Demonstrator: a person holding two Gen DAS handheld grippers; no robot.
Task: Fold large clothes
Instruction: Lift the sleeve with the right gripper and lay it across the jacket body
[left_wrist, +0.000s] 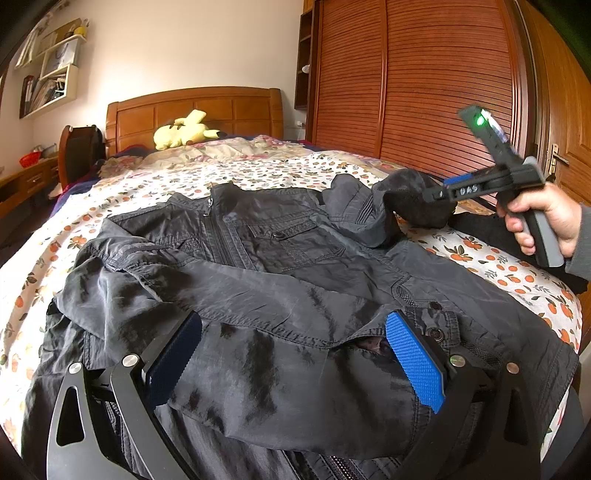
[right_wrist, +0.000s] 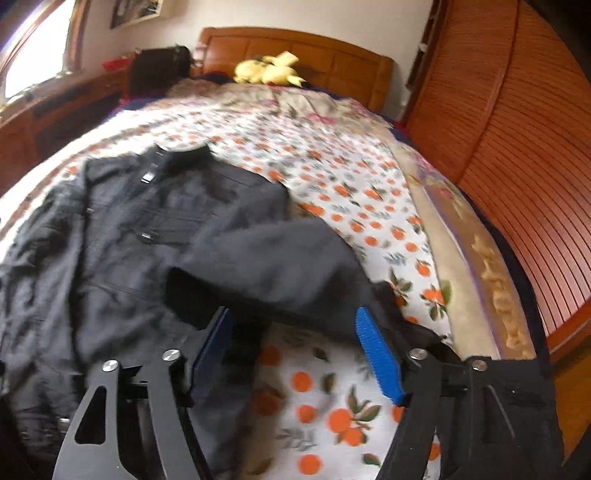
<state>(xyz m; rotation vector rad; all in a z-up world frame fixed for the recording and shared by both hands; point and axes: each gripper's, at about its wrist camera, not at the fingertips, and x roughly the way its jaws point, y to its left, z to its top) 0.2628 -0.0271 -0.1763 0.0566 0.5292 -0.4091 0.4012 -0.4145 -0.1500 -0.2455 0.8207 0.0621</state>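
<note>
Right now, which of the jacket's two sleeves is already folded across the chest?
The left-hand sleeve, lying across the jacket front by the left gripper. The other sleeve is bunched beside the right gripper.

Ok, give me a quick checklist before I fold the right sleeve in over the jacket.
1. Left gripper open over the near sleeve, which is folded across the jacket: ok.
2. Right gripper open around the dark cuff: ok.
3. Cuff actually clamped: not ok, jaws stand wide.
4. Jacket lies front up, zipped: ok.
5. Right sleeve smooth: not ok, bunched.
6. Floral bedsheet free of other items where the fold lands: ok.
</note>
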